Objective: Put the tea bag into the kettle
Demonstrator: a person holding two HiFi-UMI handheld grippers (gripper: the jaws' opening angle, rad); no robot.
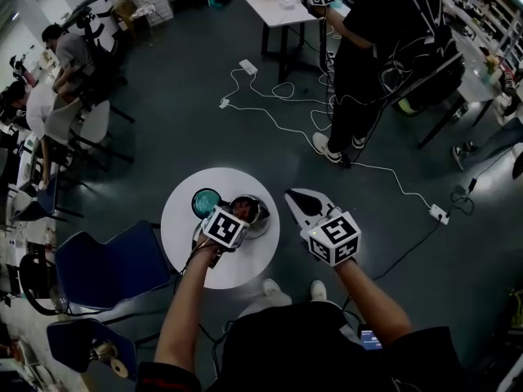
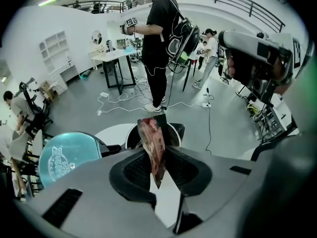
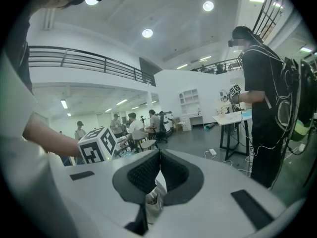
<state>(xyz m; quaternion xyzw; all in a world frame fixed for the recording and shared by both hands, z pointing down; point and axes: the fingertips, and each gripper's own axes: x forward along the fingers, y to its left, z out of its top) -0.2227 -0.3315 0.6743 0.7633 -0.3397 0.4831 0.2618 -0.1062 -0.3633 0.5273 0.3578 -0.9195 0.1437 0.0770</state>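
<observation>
Tea bag (one) between parted left fingers, over one kettle.

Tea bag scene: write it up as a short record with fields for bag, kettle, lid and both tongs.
Tea bag: upright between the jaws of the left tongs, above the kettle mouth
Kettle: open, on the round white table
Lid: teal, beside the kettle
Left tongs: jaws apart
Right tongs: shut, right of the table

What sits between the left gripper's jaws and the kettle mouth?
Only the tea bag: it sits between the parted jaws of the left gripper, over the open kettle, as the left gripper view shows.
</observation>
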